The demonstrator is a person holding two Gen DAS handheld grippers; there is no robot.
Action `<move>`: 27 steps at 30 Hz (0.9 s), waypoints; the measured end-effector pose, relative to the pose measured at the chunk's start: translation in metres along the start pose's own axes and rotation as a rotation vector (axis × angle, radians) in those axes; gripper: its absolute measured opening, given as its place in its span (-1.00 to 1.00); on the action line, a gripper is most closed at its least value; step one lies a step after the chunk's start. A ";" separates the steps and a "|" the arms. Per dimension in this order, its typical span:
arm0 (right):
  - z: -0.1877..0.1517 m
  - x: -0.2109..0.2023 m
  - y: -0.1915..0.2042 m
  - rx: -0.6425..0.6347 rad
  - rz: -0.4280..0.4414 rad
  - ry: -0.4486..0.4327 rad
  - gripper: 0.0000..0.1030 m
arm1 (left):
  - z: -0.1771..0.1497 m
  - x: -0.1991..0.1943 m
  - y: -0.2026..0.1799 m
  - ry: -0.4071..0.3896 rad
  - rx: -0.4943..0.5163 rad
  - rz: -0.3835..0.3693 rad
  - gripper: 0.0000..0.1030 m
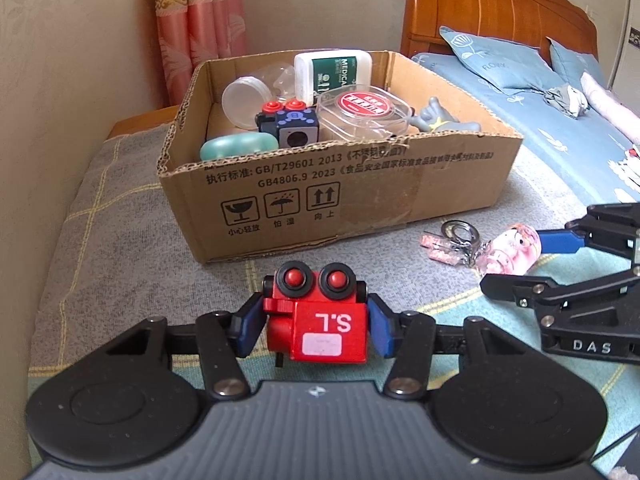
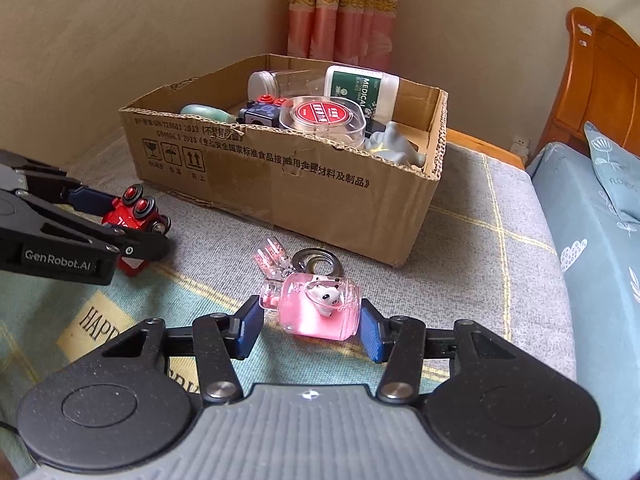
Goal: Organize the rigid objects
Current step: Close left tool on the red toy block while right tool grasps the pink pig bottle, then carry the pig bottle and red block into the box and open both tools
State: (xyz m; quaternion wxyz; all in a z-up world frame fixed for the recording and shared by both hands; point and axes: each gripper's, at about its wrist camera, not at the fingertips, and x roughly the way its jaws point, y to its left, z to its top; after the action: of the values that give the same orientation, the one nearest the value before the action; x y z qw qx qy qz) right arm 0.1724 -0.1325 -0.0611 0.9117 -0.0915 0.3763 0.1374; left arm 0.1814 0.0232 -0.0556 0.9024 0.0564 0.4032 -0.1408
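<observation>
the red toy (image 1: 318, 318) sits on the blanket (image 1: 120, 248) in front of the box (image 1: 344, 184), clamped between the left gripper (image 1: 314, 326) pads. the pink keychain (image 2: 318, 306) lies just right of it; the right gripper (image 2: 308, 328) brackets it, right pad touching, left pad showing a sliver of gap, though it looks closed down on the charm. the box already holds a bottle (image 1: 332, 70), a blue cube (image 1: 290, 124), a clear case (image 1: 362, 114) and more. judging by that, most is packed; these two remain to go in.

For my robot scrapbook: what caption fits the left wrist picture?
Left tongs clamp a red toy robot before a cardboard box of trinkets.
</observation>
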 end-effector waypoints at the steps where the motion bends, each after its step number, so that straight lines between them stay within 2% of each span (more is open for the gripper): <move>1: 0.001 -0.004 -0.002 -0.010 0.010 0.000 0.08 | 0.000 -0.003 -0.001 0.002 0.007 -0.004 0.03; 14: 0.022 -0.052 -0.018 -0.135 0.093 -0.006 0.08 | 0.007 -0.032 -0.017 0.046 0.110 -0.038 0.00; 21: 0.040 -0.075 -0.023 -0.160 0.127 -0.049 0.08 | 0.013 -0.055 -0.024 0.022 0.145 -0.050 0.00; 27: 0.062 -0.090 -0.025 -0.179 0.127 -0.122 0.08 | 0.024 -0.072 -0.028 -0.014 0.167 -0.054 0.00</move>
State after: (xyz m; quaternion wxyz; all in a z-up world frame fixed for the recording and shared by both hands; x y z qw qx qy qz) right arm 0.1606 -0.1559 0.0477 0.9106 -0.1399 0.3113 0.2329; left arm 0.1442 0.0067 0.0140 0.8932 0.1195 0.3852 -0.1988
